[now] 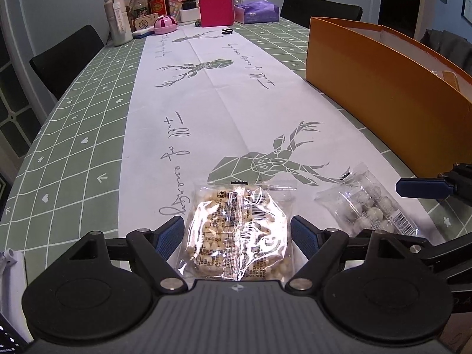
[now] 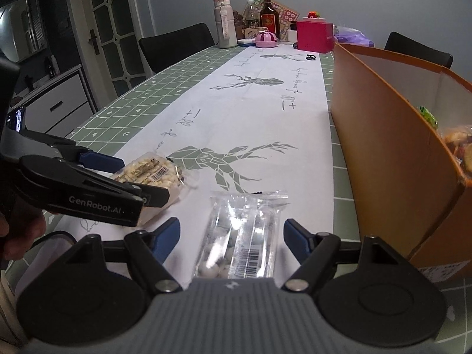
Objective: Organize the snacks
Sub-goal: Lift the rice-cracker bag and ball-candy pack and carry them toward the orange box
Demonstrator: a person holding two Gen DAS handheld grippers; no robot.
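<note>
Altogether 2 snack packets, 1 orange box.

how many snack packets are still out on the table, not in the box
2: a clear packet of small pale puffs between the left gripper's fingers, and a clear packet of round white balls between the right gripper's fingers. The orange cardboard box may hide others.

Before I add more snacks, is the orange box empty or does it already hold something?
Not empty: snack packets show inside the orange box.

a clear packet of pale puffed bits lies flat on the white runner between my left jaws. a narrower clear packet of white balls lies flat between my right jaws. the open orange box stands to their right, snacks inside.
</note>
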